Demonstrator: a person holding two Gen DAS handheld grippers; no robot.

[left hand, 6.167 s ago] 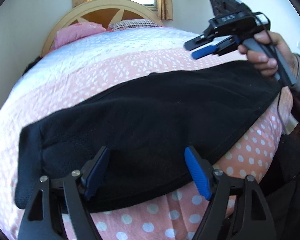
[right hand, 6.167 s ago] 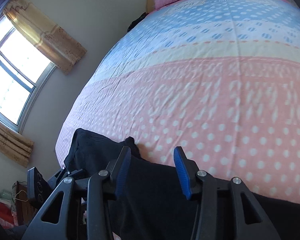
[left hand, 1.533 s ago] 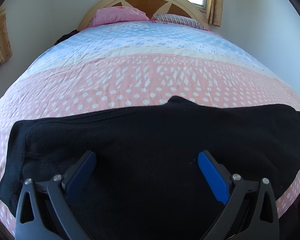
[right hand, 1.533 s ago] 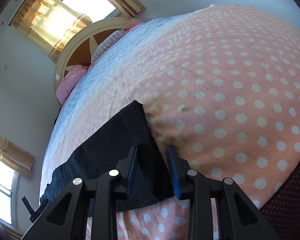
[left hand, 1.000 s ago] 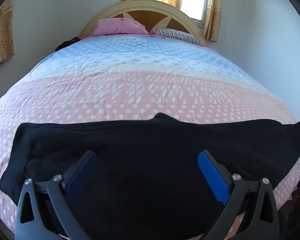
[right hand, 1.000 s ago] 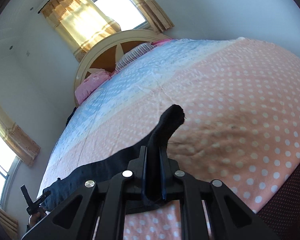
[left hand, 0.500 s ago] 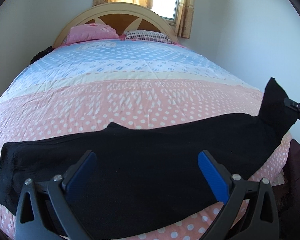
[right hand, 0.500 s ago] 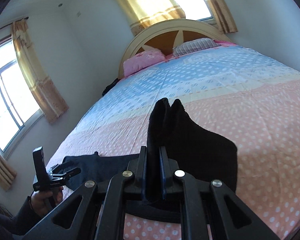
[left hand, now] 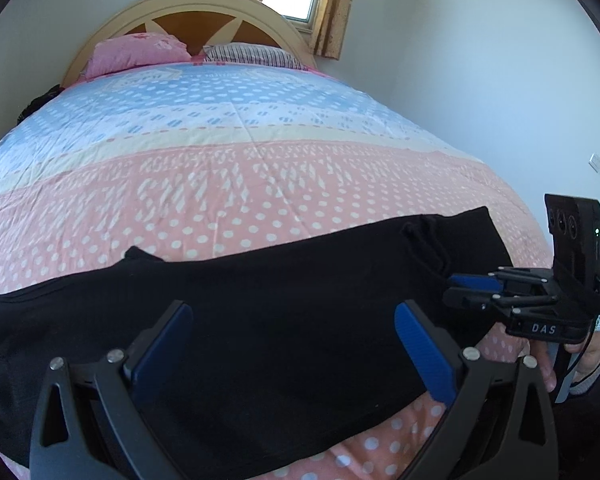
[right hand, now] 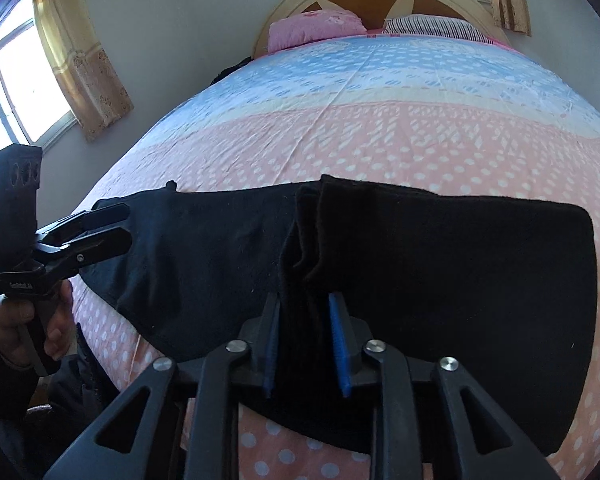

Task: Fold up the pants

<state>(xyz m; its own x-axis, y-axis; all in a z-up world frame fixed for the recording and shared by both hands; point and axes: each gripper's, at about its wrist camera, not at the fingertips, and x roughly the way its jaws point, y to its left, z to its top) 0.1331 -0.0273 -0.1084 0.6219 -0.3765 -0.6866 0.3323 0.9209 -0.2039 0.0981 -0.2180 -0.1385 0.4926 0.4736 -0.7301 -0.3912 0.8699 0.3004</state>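
Observation:
Black pants (left hand: 260, 320) lie across the near part of the bed. Their right end is doubled back over the middle, and the folded layer (right hand: 460, 248) shows in the right wrist view. My right gripper (right hand: 304, 316) is shut on a bunched edge of the pants' leg end (right hand: 300, 280); it also shows at the right in the left wrist view (left hand: 456, 292). My left gripper (left hand: 292, 344) is open and empty just above the pants' middle; in the right wrist view it (right hand: 120, 224) hovers at the pants' left end.
The bed (left hand: 220, 184) has a pink, cream and blue dotted cover. A pink pillow (left hand: 136, 54) and a striped pillow (left hand: 252, 56) lie by the wooden headboard (left hand: 188, 20). Walls and curtained windows surround the bed. A dark item (left hand: 36, 104) lies at the bed's far left edge.
My right gripper has carried the leg end leftward and lowered it, so the lifted end is now folded over the pants. My left gripper stayed open above the pants.

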